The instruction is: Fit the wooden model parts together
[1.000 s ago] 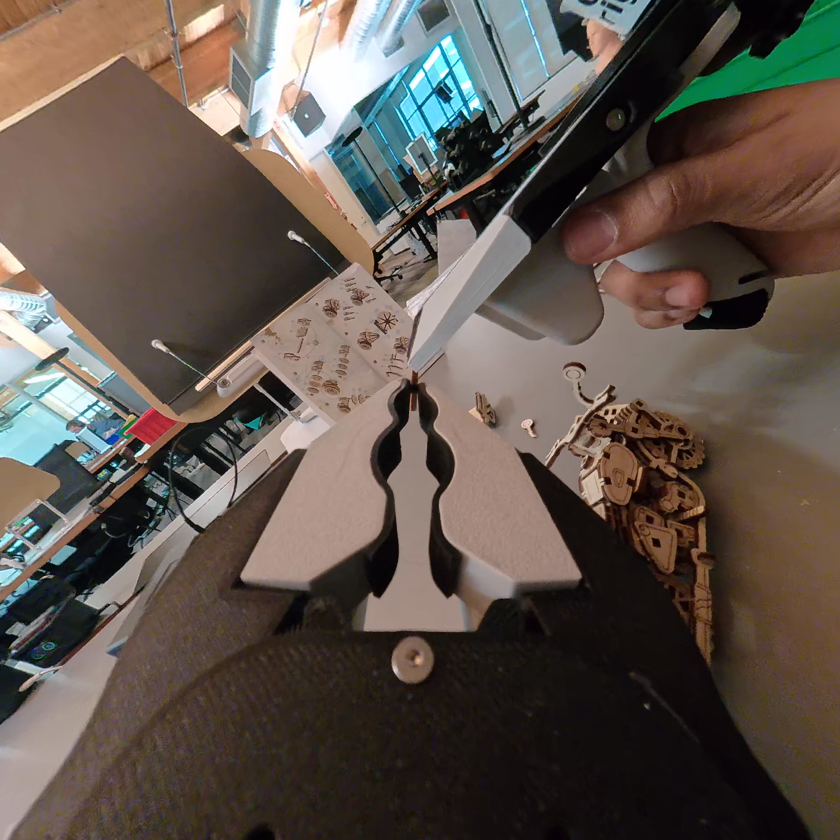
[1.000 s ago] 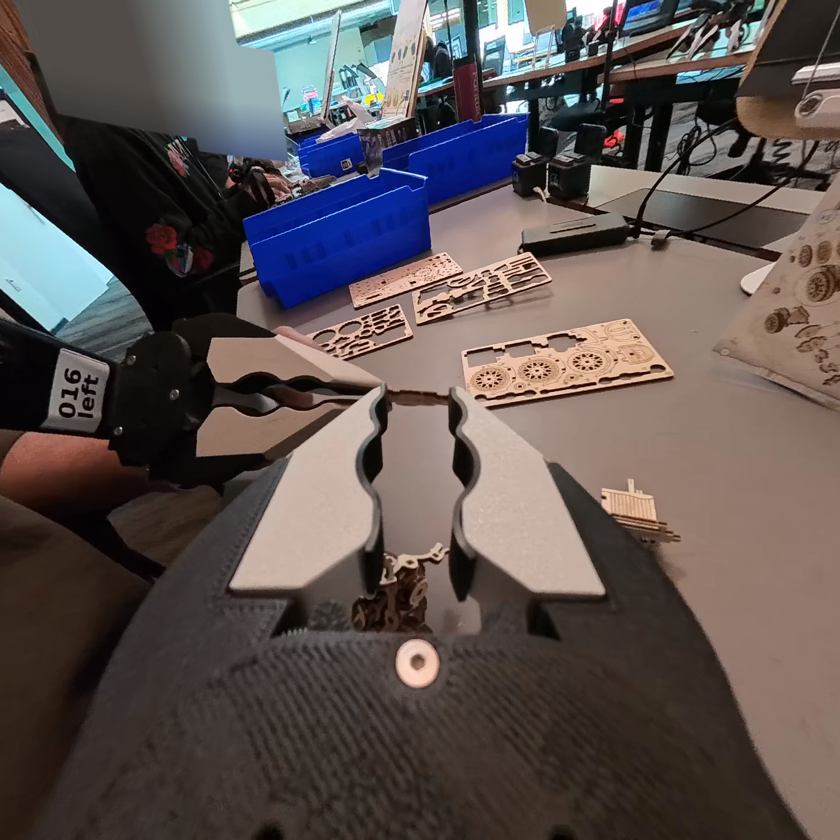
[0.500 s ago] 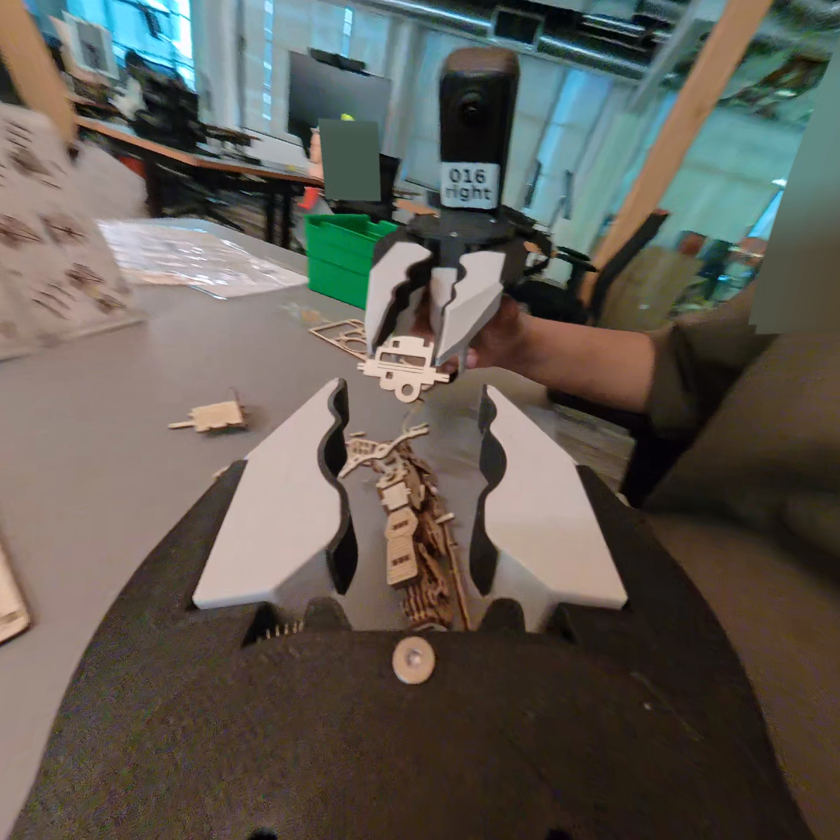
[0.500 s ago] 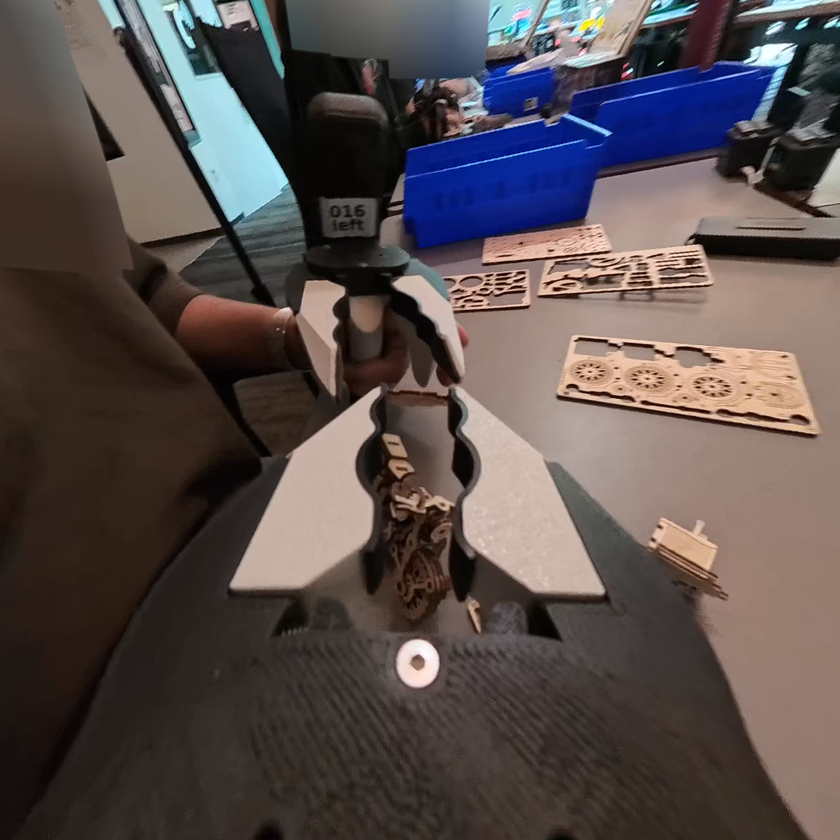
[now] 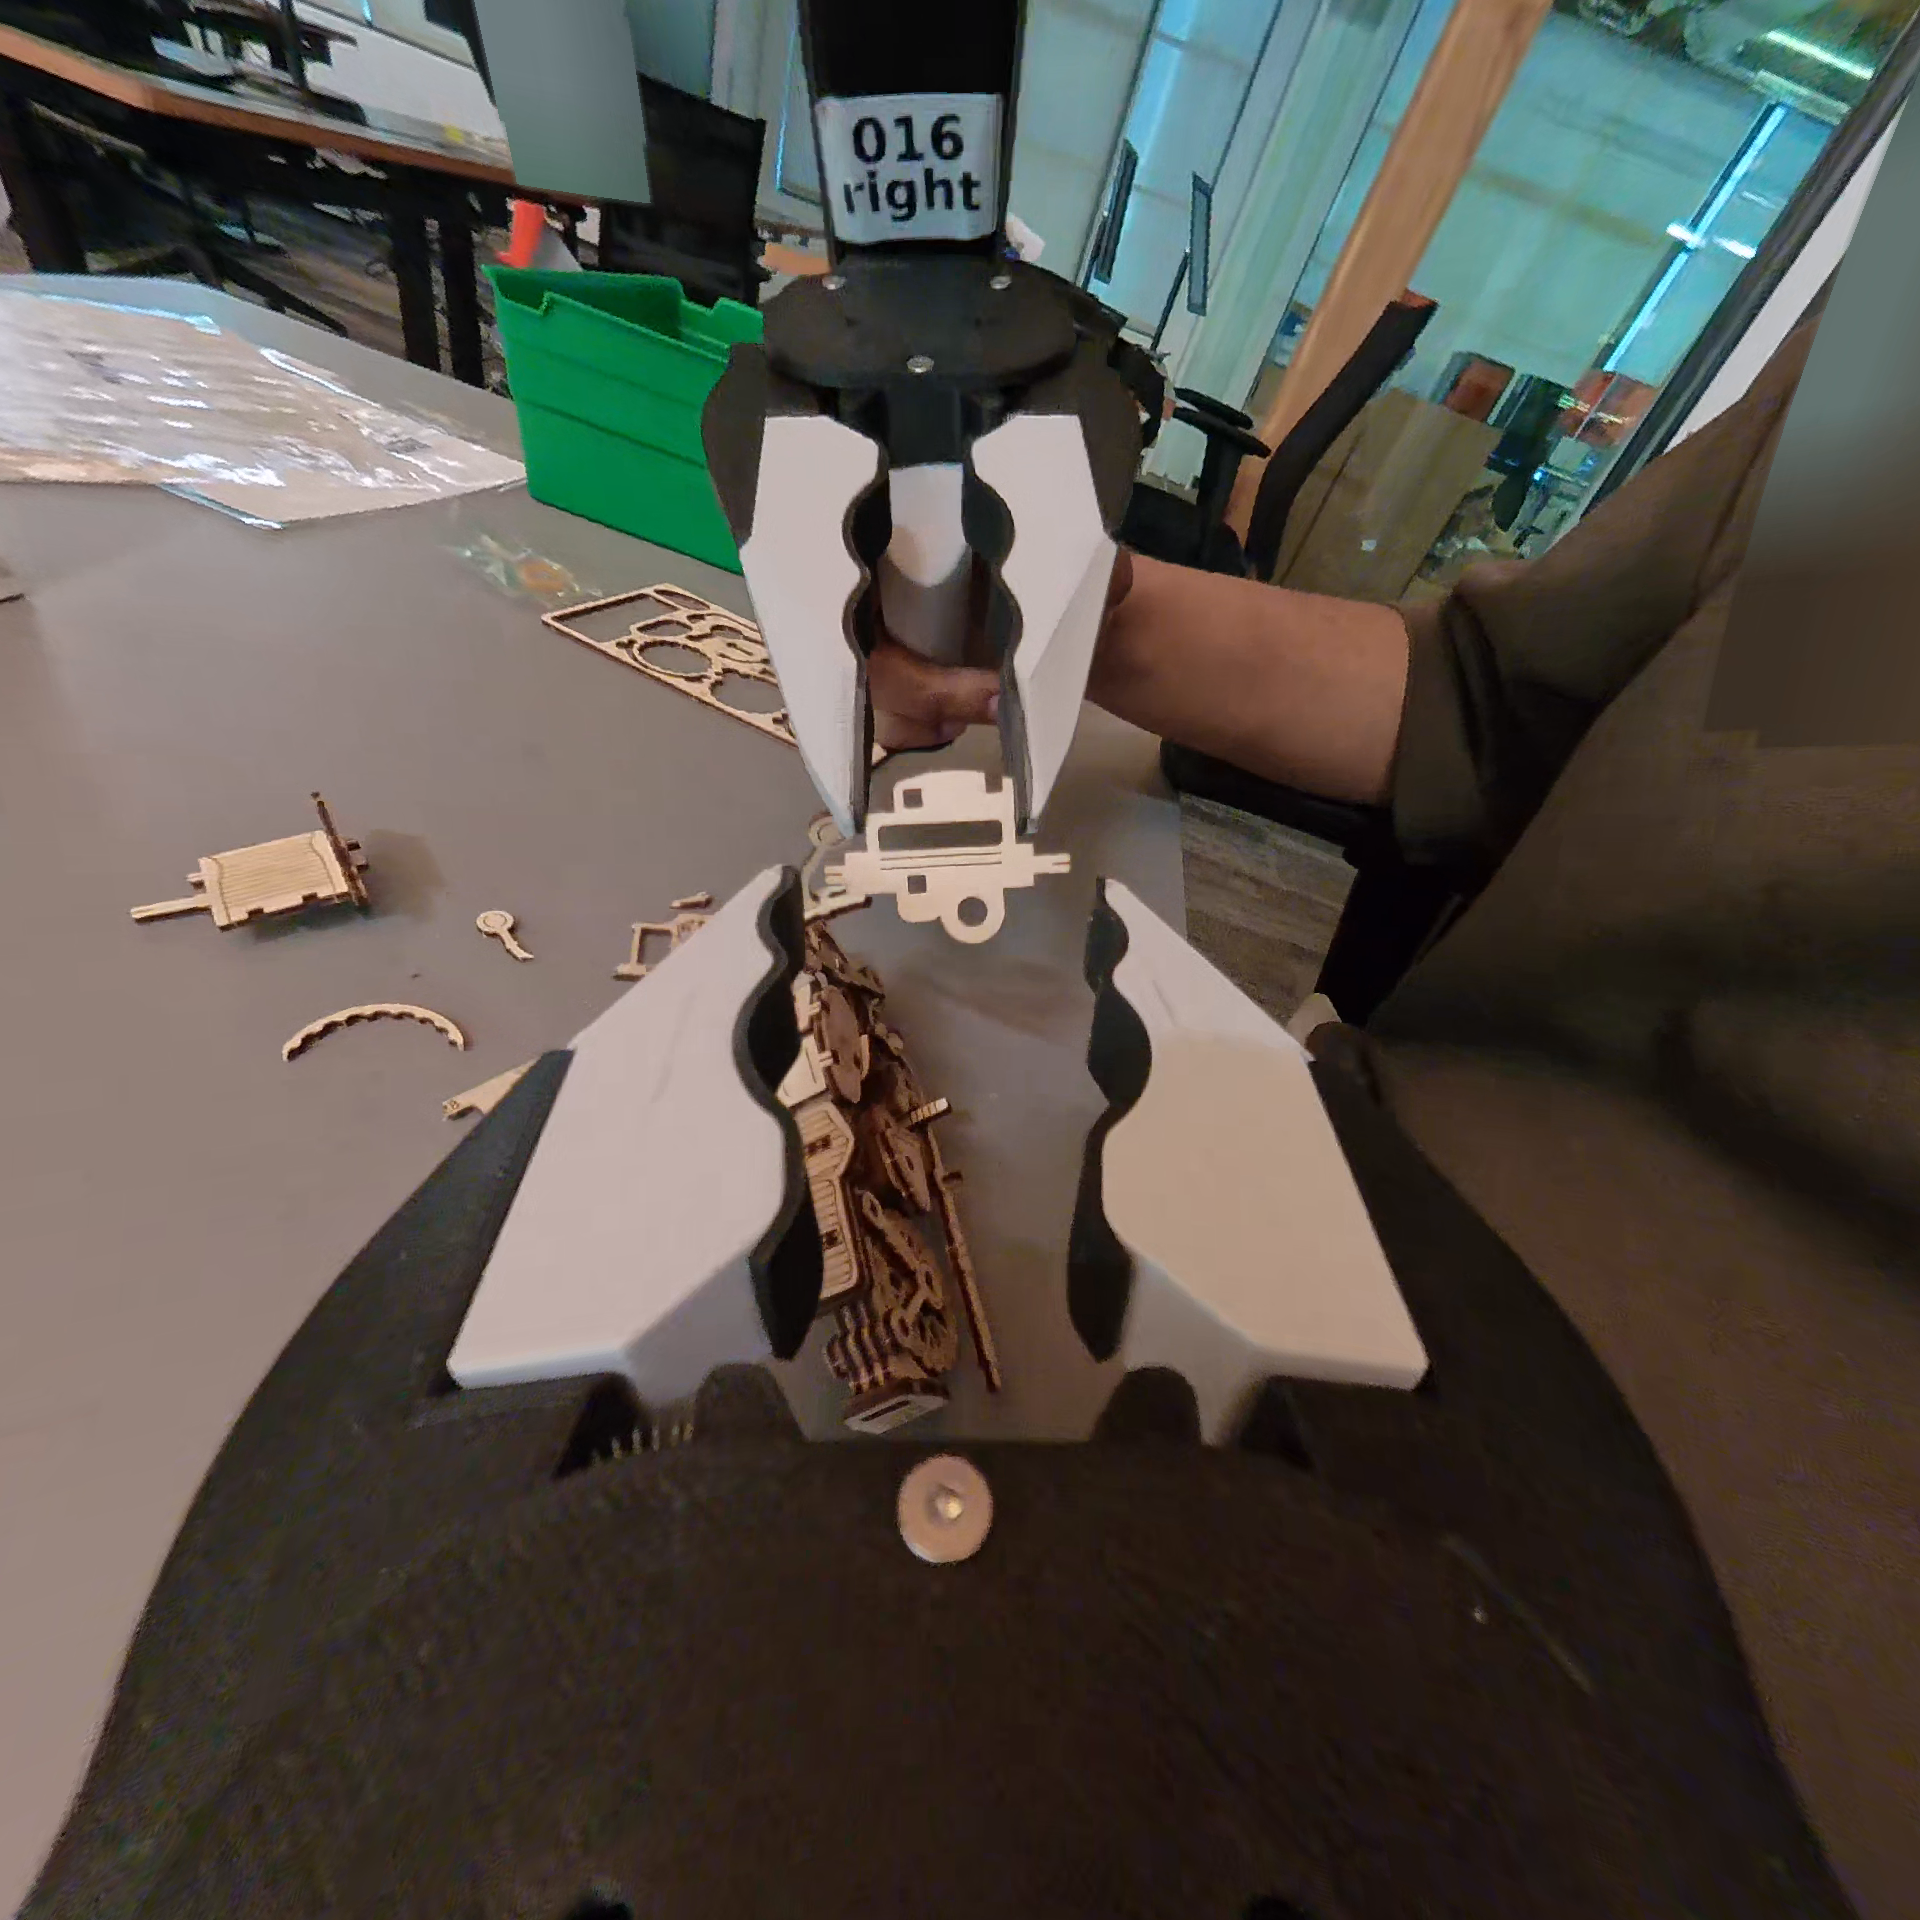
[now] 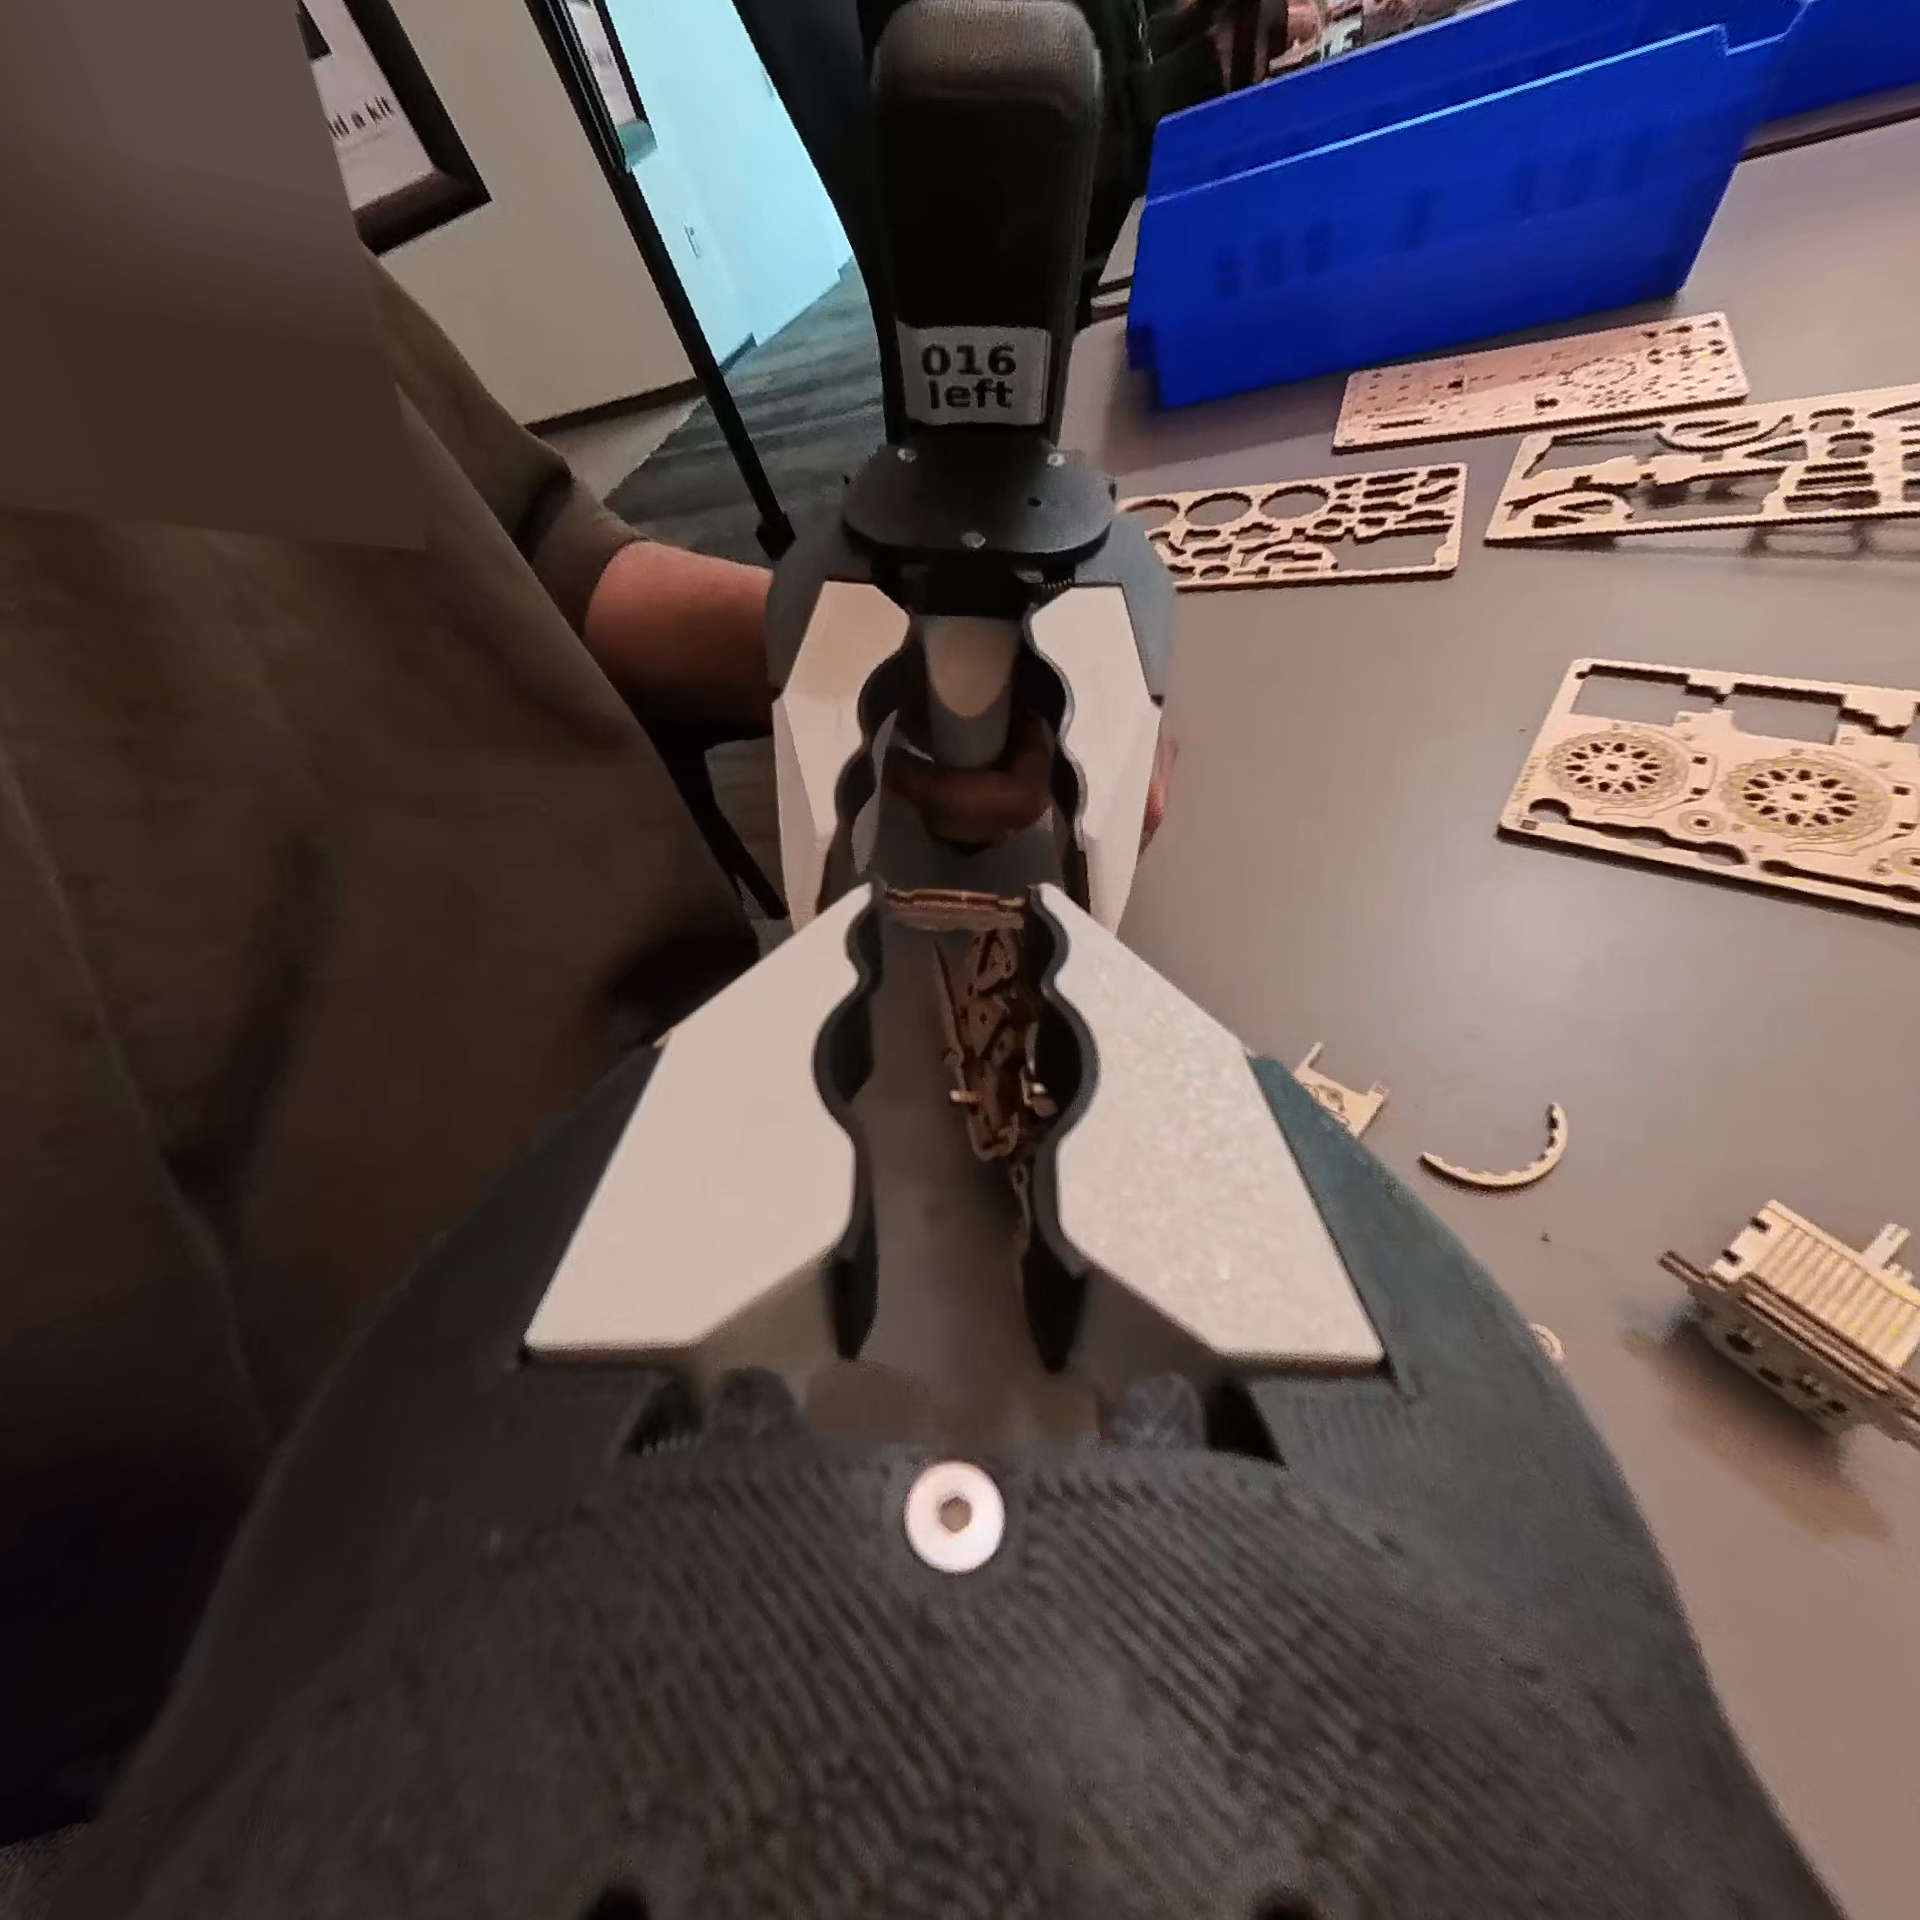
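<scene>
Flat part held over the model, ready to fit.

Left wrist view: the left gripper (image 5: 940, 904) is spread wide, empty, above the model (image 5: 883, 1153) lying near the bench (image 5: 260, 1195) edge closest to the person, long axis running toward the right gripper (image 5: 940, 821), which pinches a flat part (image 5: 951, 857) broadside, its loop down.
Right wrist view: the right gripper (image 6: 956, 904) grips the part (image 6: 951, 906) edge-on, crosswise; next, I judge, comes aligning it with a slot.

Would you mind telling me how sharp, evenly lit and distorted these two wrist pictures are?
Left wrist view: sharp on the flat wooden part in the right hand-held gripper, soft shadows on the table, bright windows behind, wide-angle bowing at the edges. Right wrist view: dimmer and softer, the blue bins blurred and stretched towards the corner.
</scene>
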Demonstrator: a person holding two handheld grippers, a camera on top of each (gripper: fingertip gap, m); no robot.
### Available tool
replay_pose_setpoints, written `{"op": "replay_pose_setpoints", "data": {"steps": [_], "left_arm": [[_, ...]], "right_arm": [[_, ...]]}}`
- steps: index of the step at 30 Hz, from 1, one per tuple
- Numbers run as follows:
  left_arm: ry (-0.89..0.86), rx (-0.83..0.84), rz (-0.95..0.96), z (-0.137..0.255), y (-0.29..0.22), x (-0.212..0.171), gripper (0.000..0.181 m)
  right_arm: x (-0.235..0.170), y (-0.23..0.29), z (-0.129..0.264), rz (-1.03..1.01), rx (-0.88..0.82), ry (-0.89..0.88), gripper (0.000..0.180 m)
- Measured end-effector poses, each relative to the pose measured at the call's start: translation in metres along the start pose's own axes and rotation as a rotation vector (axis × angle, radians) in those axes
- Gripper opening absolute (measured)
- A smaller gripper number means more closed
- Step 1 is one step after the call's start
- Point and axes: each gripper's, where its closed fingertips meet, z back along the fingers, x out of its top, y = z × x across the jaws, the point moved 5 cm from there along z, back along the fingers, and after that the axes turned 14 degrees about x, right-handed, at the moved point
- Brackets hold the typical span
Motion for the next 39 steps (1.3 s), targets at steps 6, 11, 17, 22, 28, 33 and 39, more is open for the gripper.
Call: {"op": "replay_pose_setpoints", "data": {"steps": [6, 11, 17, 22, 28, 33, 39], "left_arm": [[0.022, -0.008, 0.043, 0.0, 0.002, -0.001, 0.044], [0.046, 0.011, 0.013, -0.002, 0.002, -0.004, 0.044], [0.014, 0.063, 0.024, 0.001, 0.011, 0.001, 0.044], [-0.115, 0.201, 0.121, 0.016, 0.038, 0.016, 0.044], [-0.26, 0.226, 0.32, 0.035, 0.061, 0.028, 0.044], [-0.26, 0.231, 0.335, 0.035, 0.063, 0.028, 0.044], [-0.247, 0.23, 0.33, 0.033, 0.062, 0.026, 0.044]], "right_arm": [[-0.004, 0.0, -0.005, 0.032, -0.047, 0.068, 0.026], [-0.007, -0.001, -0.007, 0.03, -0.058, 0.093, 0.026], [-0.001, -0.008, -0.004, 0.033, -0.122, 0.03, 0.044], [0.001, -0.043, 0.03, -0.092, -0.439, -0.121, 0.054], [-0.045, -0.085, 0.068, -0.382, -0.828, -0.051, 0.067], [-0.057, -0.102, 0.063, -0.388, -0.923, 0.117, 0.066], [-0.055, -0.114, 0.059, -0.385, -0.926, 0.101, 0.065]]}}
